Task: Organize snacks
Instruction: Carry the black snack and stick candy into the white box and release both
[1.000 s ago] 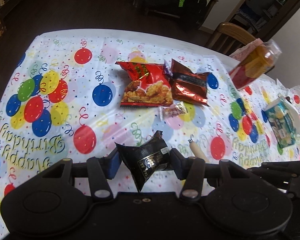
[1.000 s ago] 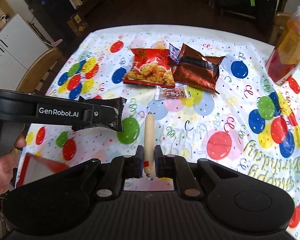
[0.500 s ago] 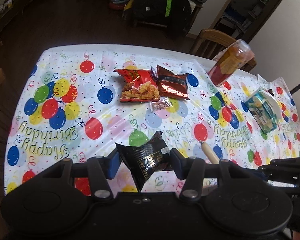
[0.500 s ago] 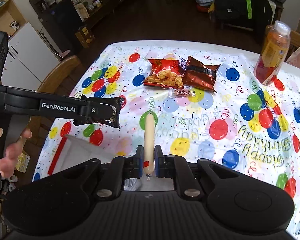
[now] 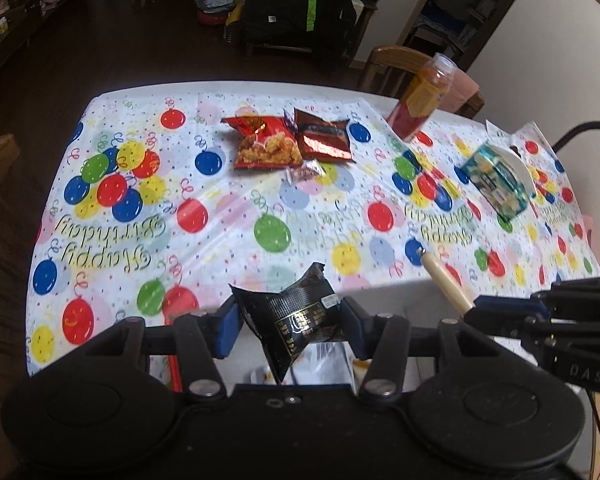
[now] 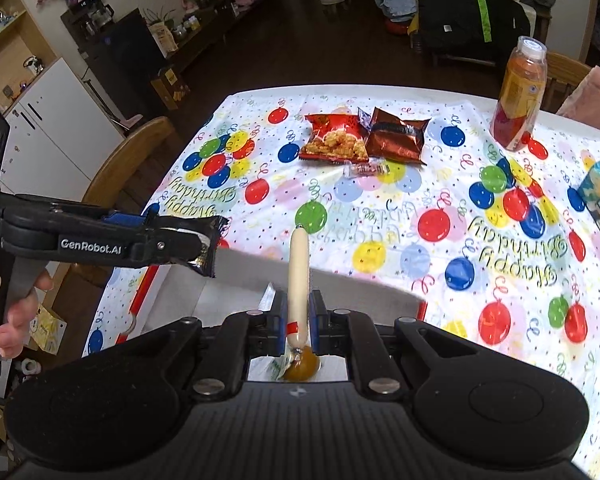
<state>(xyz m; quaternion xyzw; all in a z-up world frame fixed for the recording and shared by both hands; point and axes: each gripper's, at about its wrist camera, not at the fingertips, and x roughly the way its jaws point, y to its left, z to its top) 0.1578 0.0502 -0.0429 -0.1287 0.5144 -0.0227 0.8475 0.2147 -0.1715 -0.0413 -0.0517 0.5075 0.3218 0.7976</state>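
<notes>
Pinching a black snack packet [image 5: 296, 320], left gripper [image 5: 292, 322]; right gripper [image 6: 298, 318] clamping a sausage stick [image 6: 299, 276]; both poised over the white box [image 6: 236, 292], apparently for deposit.

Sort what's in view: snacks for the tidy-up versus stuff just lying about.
For the job: black packet in left gripper; sausage stick in right gripper; red chip bag; brown packet; small candy.

Lying about: drink bottle; teal packet.
</notes>
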